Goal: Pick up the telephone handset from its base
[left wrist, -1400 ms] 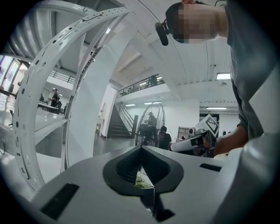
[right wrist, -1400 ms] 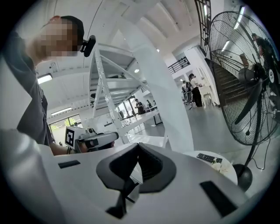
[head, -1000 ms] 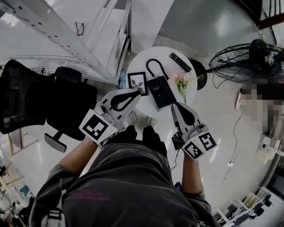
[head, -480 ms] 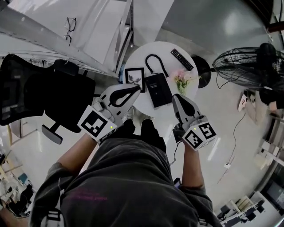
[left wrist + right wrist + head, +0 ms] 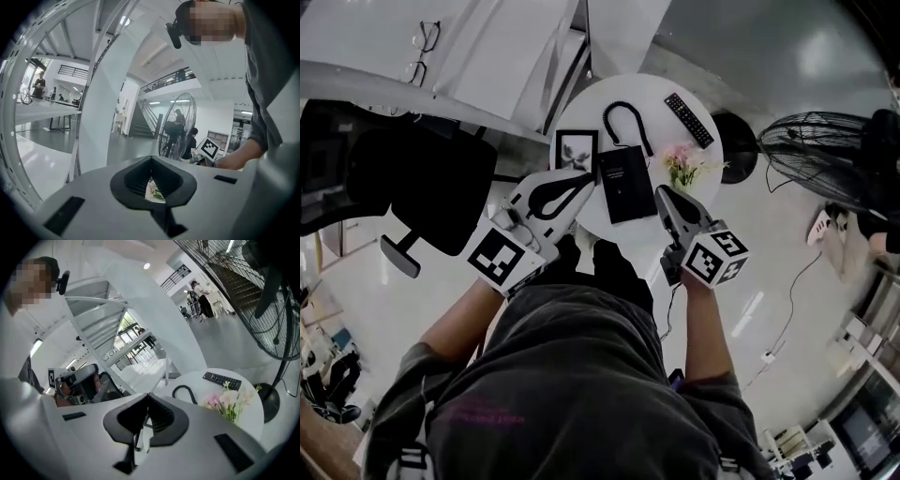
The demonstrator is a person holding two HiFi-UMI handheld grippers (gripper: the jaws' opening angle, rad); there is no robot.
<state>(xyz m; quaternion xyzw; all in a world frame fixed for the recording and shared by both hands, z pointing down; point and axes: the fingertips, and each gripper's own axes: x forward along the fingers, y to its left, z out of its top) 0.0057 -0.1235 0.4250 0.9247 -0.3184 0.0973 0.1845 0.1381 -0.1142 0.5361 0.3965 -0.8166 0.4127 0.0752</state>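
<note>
The black telephone point(image 5: 623, 183) lies flat on a small round white table point(image 5: 703, 187), and its coiled cord point(image 5: 623, 125) loops away behind it. I cannot make out the handset apart from the base. My left gripper point(image 5: 589, 186) hovers just left of the phone's near end, with its jaw tips meeting and nothing held. My right gripper point(image 5: 659, 193) is at the phone's near right corner, shut and empty. In the right gripper view the right gripper point(image 5: 148, 394) hides the phone and only the cord point(image 5: 185, 392) shows. The left gripper point(image 5: 151, 159) looks over the table towards the fan.
On the table are a framed picture point(image 5: 575, 150), a small bunch of pink flowers point(image 5: 684, 167) and a remote control point(image 5: 688, 106). A black office chair point(image 5: 422, 178) stands to the left. A large floor fan point(image 5: 834, 150) stands to the right, and a white metal frame point(image 5: 487, 56) behind.
Both grippers have come down and forward to the table's near edge. The right one dropped further and rolled, and now sits beside the phone. Both stay shut.
</note>
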